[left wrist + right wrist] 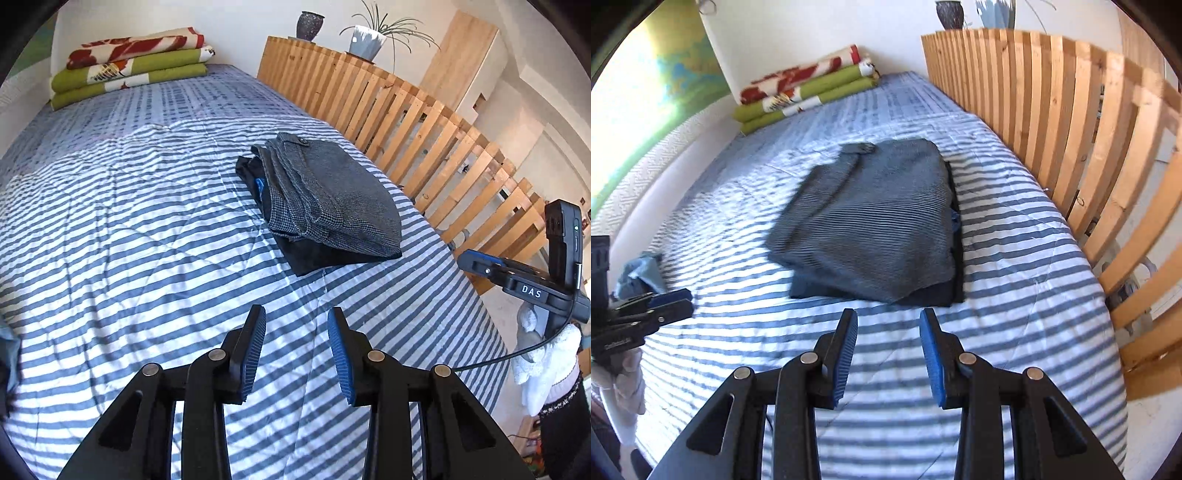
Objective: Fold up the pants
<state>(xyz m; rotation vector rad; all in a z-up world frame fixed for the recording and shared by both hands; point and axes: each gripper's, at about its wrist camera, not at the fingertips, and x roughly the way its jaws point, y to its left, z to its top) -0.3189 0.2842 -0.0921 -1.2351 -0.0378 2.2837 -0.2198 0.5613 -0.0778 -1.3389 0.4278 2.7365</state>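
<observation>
Striped bed (147, 221), folded pants (332, 195)

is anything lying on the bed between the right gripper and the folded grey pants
Nothing visible. Only bare striped bedspread lies between the right gripper and the folded grey pants. Its fingers are apart with nothing between them. The left gripper is off to the side, clear of that path.

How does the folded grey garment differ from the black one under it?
The grey garment has a fine check weave; the black garment looks plain. Grey lies on top, showing a buttoned flap and stepped folded layers at one edge; black lies underneath, only its edges showing past the grey. A small blue tag peeks out between them. Both are folded flat on the striped bedspread, touched by neither gripper.
</observation>
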